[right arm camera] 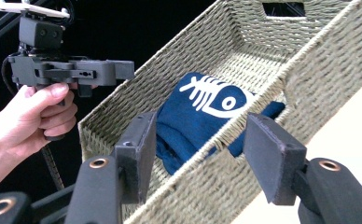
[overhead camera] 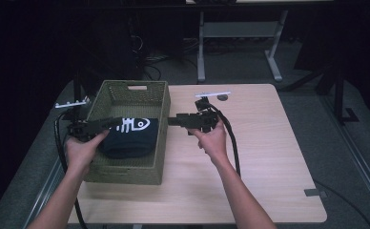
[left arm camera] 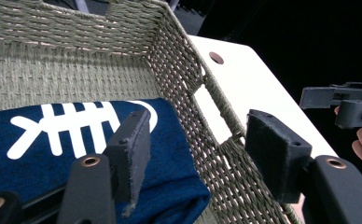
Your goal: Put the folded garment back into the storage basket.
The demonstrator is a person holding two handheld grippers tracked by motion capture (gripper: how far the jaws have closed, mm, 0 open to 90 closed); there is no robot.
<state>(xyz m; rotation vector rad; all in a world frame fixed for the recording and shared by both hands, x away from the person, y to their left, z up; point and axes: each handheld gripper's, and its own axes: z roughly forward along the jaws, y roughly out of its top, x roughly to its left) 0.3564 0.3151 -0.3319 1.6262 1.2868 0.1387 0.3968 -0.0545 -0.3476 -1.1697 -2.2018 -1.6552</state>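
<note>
Dim room all round: a pale wooden surface (overhead camera: 269,157) lit from above, grey floor (overhead camera: 250,67) beyond, and a second table's white legs (overhead camera: 200,52) standing back there in shadow.

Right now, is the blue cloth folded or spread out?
Folded: the blue cloth lies as a compact bundle inside the basket, its doubled edges visible.

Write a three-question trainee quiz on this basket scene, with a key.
1. True or false: the folded navy cloth lies inside the woven basket.
2. What white design is printed on the cloth? A) star B) fish skeleton C) stripes
3. Does the left claw or the right claw grip anything?

Key: 1. True. 2. B. 3. No; both stand open, each straddling a basket wall without pressing on it.
</note>
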